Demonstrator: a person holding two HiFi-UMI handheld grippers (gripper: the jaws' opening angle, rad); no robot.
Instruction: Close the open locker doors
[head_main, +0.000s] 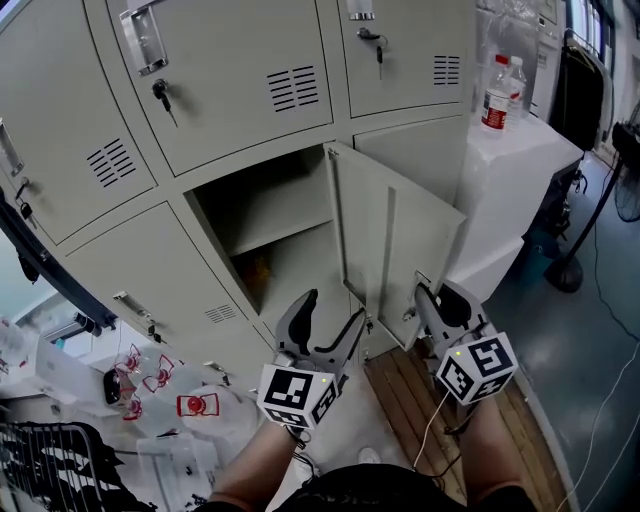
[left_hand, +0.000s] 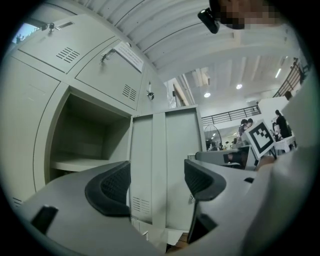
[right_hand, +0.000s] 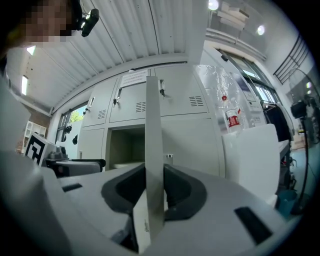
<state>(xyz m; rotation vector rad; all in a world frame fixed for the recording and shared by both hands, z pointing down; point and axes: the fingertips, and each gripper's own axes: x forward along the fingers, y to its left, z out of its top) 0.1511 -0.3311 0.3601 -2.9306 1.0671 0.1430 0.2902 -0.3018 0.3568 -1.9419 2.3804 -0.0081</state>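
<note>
Head view looks steeply down from above onto the lockers (head_main: 230, 70) and open locker door (head_main: 395, 240); left gripper view faces its inner face, level and near; right gripper view sights along its edge, closer.

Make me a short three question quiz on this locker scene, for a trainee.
1. True or false: the right gripper pinches the edge of the open locker door.
2. The left gripper is: A) open and empty, B) shut on a cup, C) shut on a cloth.
3. Fill in: in the head view, ___ locker door stands open.
Key: 1 true; 2 A; 3 one.
</note>
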